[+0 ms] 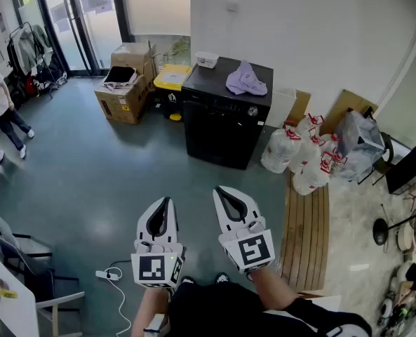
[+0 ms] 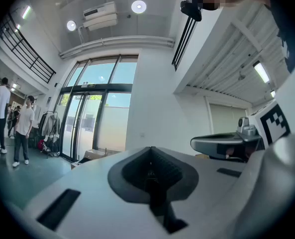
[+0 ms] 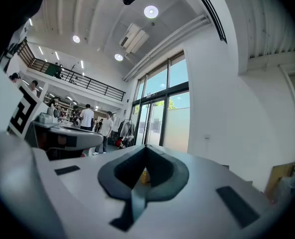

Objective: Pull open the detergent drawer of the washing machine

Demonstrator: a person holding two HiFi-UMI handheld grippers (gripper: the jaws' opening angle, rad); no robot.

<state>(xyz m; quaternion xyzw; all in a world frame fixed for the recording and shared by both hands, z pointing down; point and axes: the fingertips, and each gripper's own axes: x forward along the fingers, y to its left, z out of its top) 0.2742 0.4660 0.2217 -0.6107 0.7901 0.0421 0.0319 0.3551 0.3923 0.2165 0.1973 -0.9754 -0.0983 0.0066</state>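
A black washing machine (image 1: 225,121) stands against the white back wall, well ahead of me, with a lilac cloth (image 1: 246,80) lying on its top. Its control strip with a silver knob (image 1: 252,110) runs along the upper front; I cannot make out the detergent drawer. My left gripper (image 1: 168,201) and right gripper (image 1: 219,189) are held side by side over the grey floor, far short of the machine. Both are shut with nothing between the jaws. The left gripper (image 2: 150,148) and right gripper (image 3: 146,147) each look level across the room at the wall and glass doors.
Cardboard boxes (image 1: 125,93) and a yellow-lidded bin (image 1: 171,77) sit left of the machine. White sacks (image 1: 300,153) and a wooden pallet (image 1: 306,234) lie to its right. A power strip with cable (image 1: 109,275) is on the floor by my feet. People stand at far left (image 1: 3,107).
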